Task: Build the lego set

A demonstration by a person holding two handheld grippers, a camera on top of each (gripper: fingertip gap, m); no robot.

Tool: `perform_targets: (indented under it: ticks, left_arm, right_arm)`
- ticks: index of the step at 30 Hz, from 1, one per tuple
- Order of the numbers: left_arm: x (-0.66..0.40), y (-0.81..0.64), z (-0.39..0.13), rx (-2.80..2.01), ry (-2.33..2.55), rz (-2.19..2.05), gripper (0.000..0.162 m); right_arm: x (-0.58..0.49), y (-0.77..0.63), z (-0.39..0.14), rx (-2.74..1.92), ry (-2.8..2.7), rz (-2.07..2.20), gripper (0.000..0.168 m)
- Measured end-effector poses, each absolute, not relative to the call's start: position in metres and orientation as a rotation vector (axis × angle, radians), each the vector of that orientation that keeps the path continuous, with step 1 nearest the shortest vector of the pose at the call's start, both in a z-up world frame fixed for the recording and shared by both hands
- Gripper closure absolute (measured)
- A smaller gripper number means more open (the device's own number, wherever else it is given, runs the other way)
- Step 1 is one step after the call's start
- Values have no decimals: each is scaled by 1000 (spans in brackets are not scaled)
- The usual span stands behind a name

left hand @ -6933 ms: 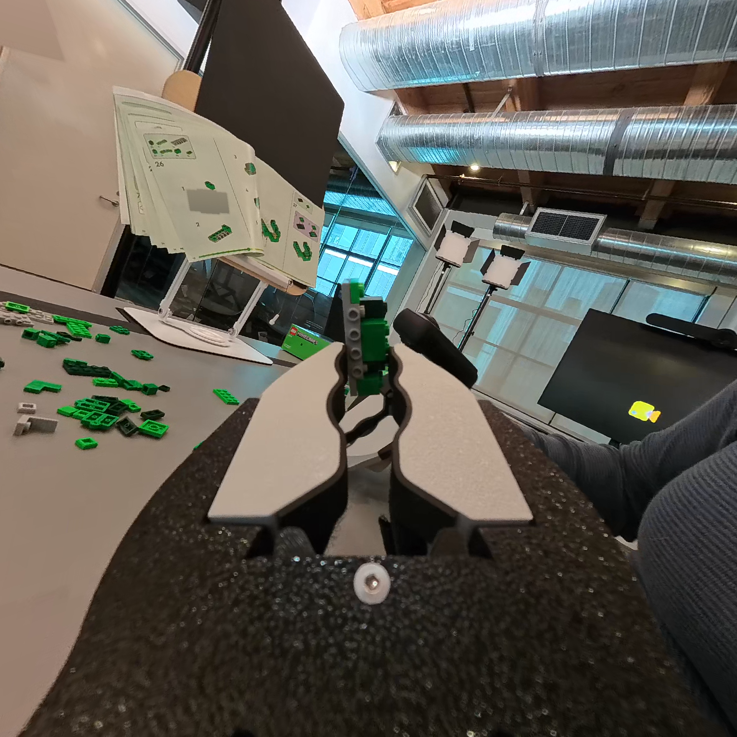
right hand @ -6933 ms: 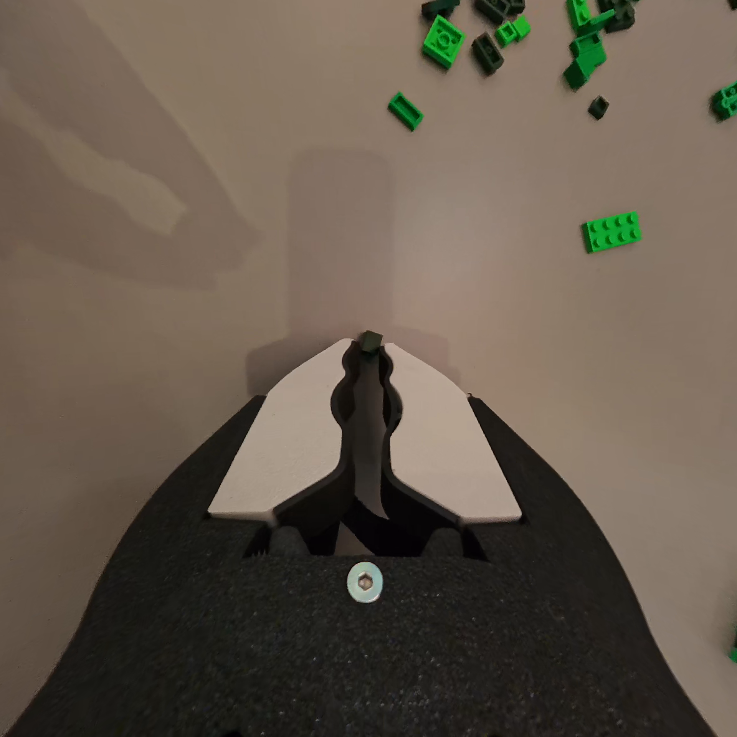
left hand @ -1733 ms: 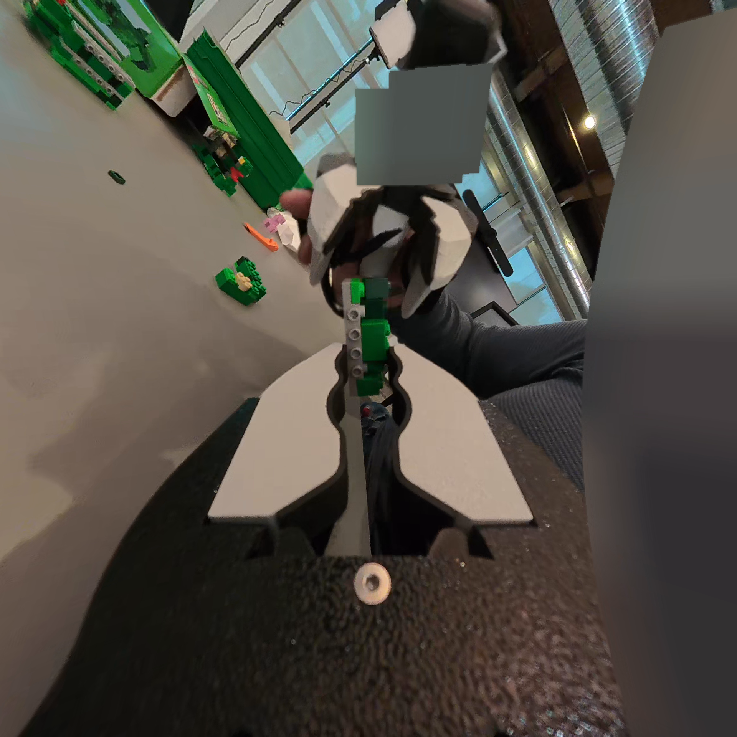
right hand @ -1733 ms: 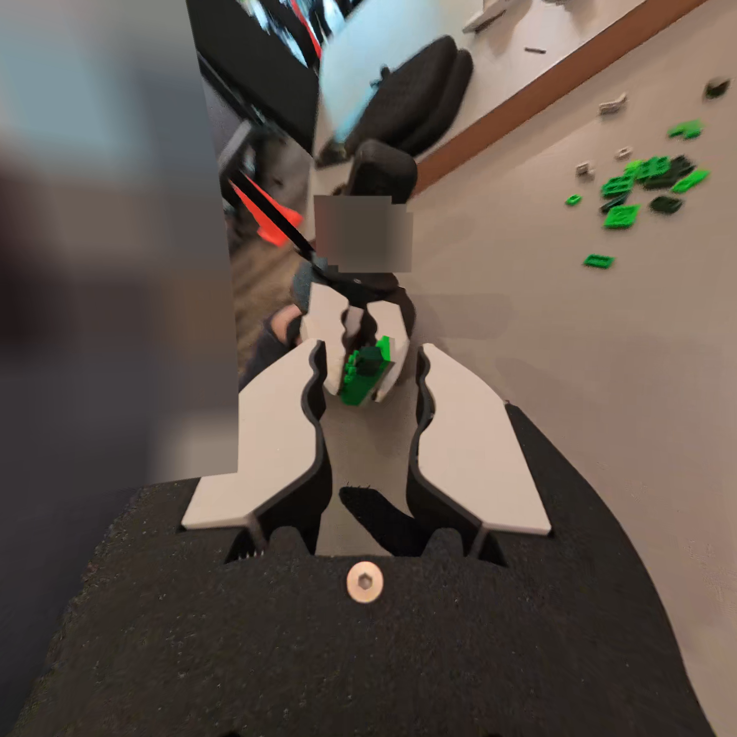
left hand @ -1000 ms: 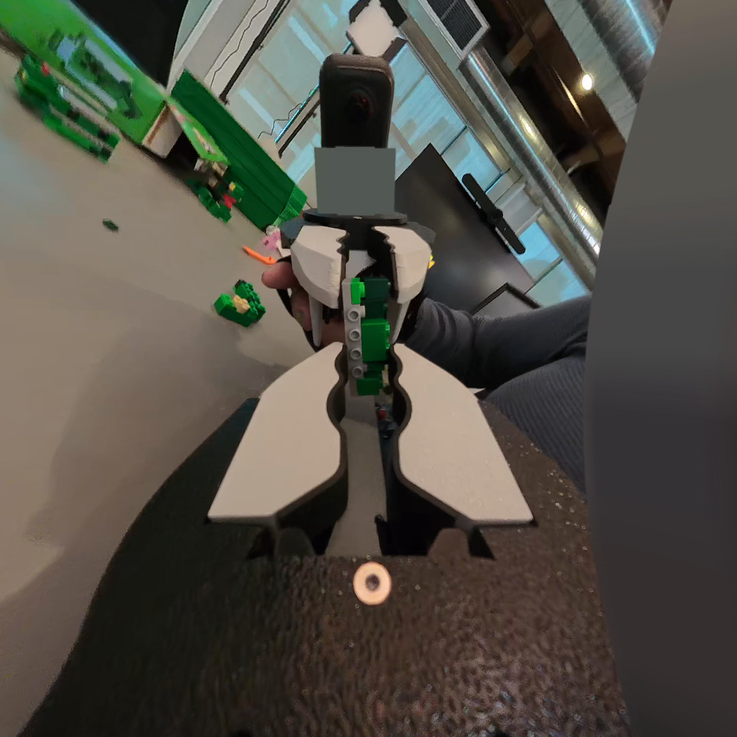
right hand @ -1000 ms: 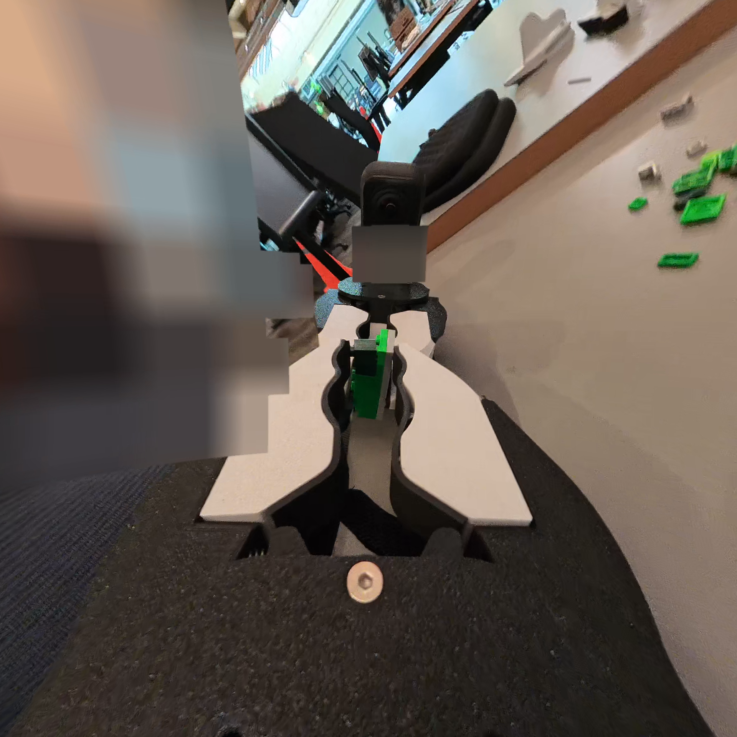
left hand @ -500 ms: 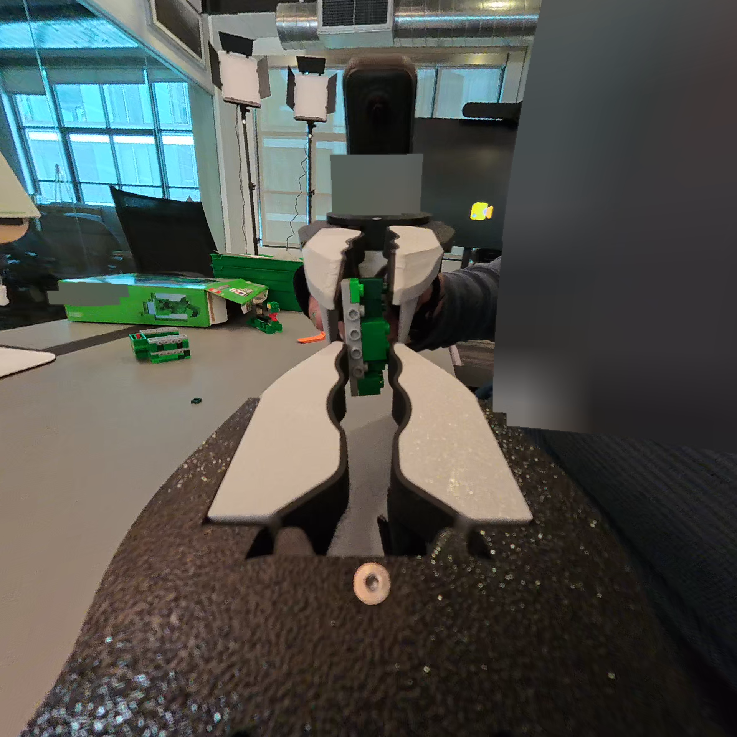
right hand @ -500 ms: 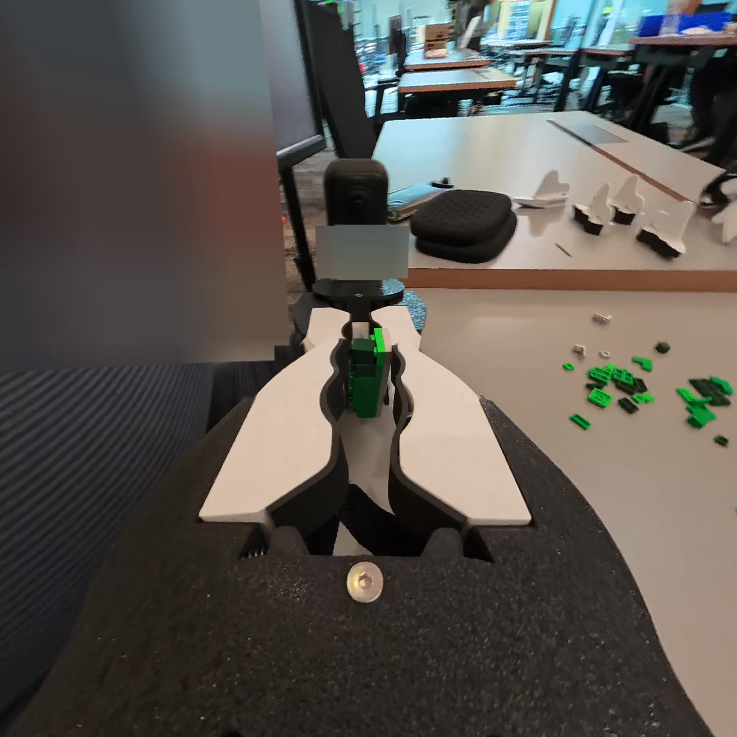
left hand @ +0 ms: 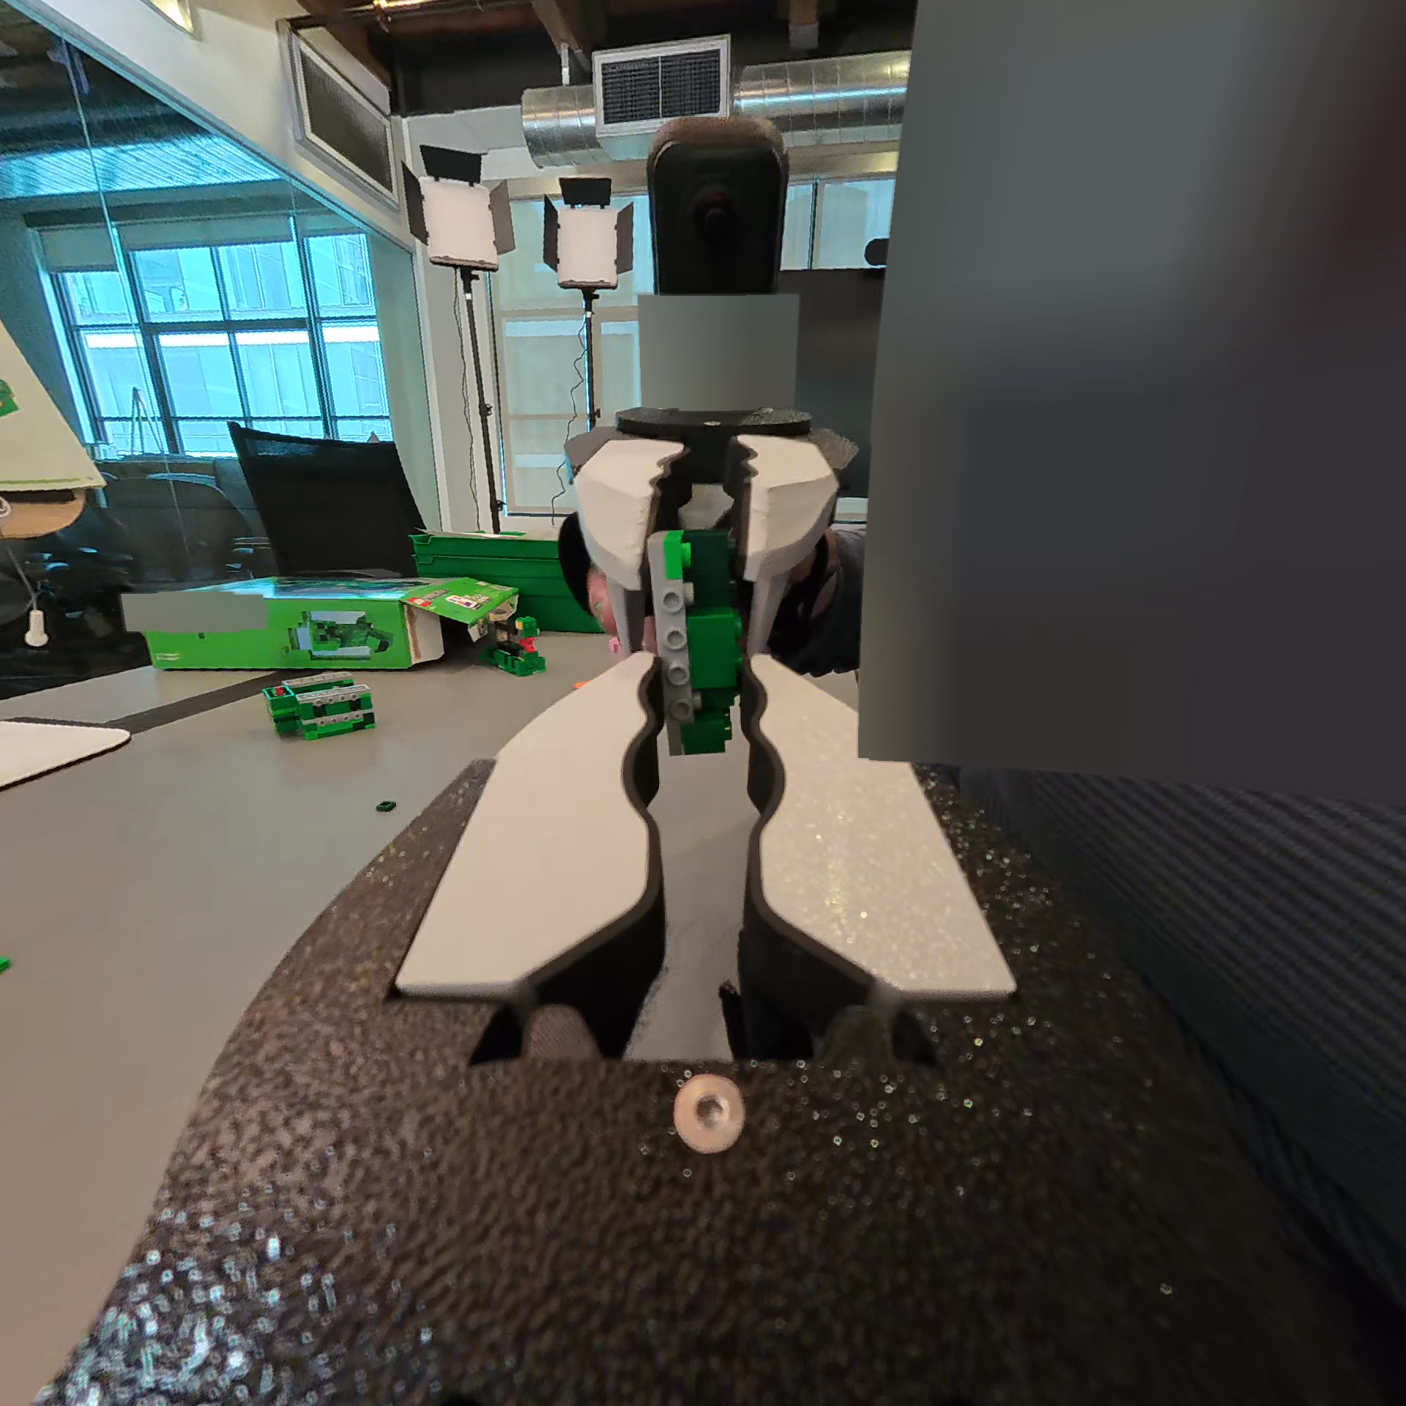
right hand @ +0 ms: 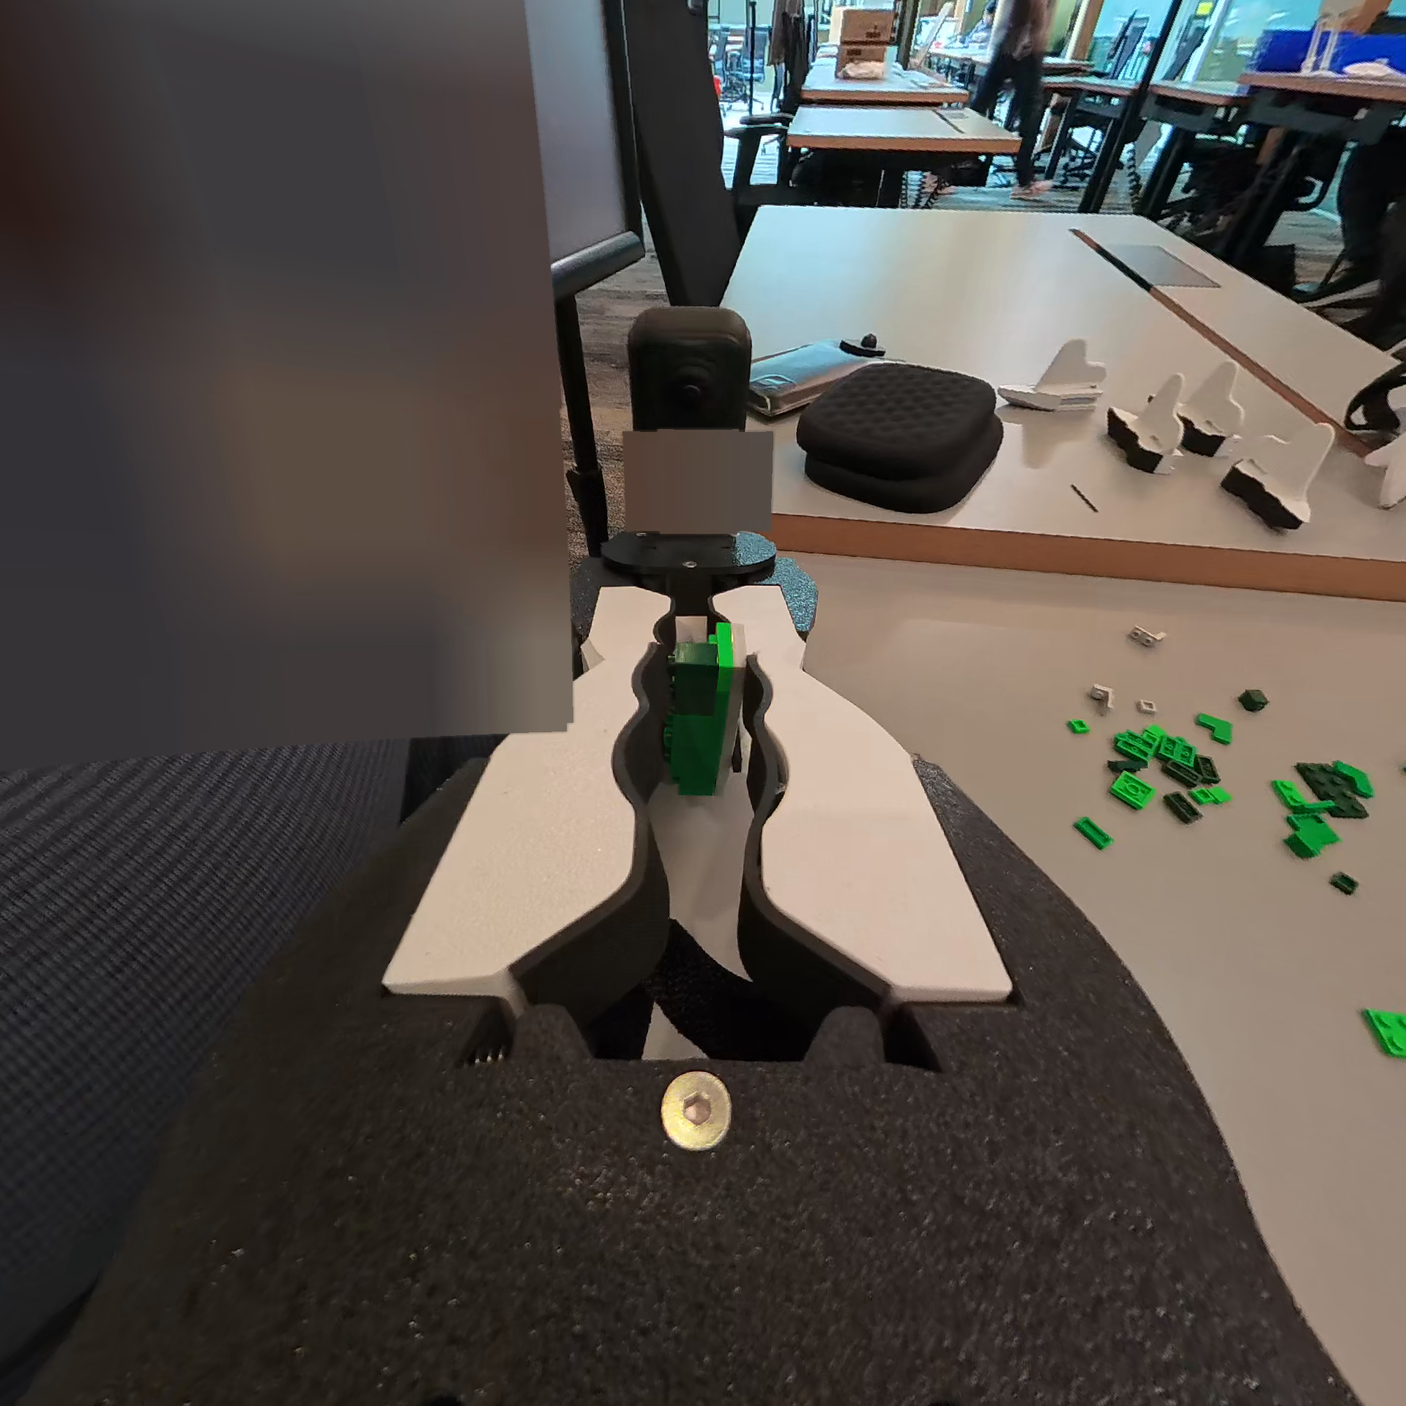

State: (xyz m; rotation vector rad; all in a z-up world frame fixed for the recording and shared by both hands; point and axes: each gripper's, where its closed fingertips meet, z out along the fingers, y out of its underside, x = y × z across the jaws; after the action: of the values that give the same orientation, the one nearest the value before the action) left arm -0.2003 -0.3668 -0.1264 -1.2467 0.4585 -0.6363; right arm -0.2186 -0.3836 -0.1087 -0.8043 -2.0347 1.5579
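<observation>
Glossy plastic lego assembly [left hand: 700,647], matt white tool fingers [left hand: 563,837], rough speckled black housing [left hand: 685,1217], smooth grey table [left hand: 152,875]

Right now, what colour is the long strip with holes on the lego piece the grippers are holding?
Grey. The holed strip runs along the green lego assembly; the left wrist view shows it best.

Open-plan office used as a recording studio, as I read it. Evidence: exposed ceiling ducts [left hand: 822,95], glass partition [left hand: 190,319], two panel lights on stands [left hand: 460,221], rows of desks [right hand: 898,129], office chair [left hand: 327,494].
</observation>
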Motion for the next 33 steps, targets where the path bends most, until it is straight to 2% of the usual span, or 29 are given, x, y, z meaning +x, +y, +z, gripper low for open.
perform_targets:
  ticks: [15,16,18,21,23,25,28,31,33]
  left_arm:
    - [-201,-362,-125,-1234,416,-683,143]
    - [-205,-359,-123,-1226,378,-681,140]
    - [-214,-358,-119,-1204,299,-706,116]
    - [-220,-356,-119,-1207,242,-788,105]
    - [-218,-352,-124,-1245,235,-799,103]
    - [-215,-349,-129,-1282,247,-786,108]
    - [-214,-349,-131,-1299,266,-759,142]
    - [-220,-347,-130,-1300,226,-745,143]
    - [-231,-344,-134,-1316,144,-766,143]
  right_arm:
    - [-218,-378,-107,-841,-1996,1647,150]
    - [-219,-375,-105,-853,-1969,1685,150]
    - [-220,-371,-106,-894,-1931,1738,150]
    - [-224,-364,-107,-945,-1872,1759,150]
    - [-227,-362,-106,-968,-1827,1787,150]
    - [-229,-362,-107,-982,-1801,1804,150]
    - [-232,-361,-106,-984,-1782,1809,150]
    - [-236,-356,-106,-979,-1740,1776,149]
    - [-244,-339,-104,-981,-1644,1666,129]
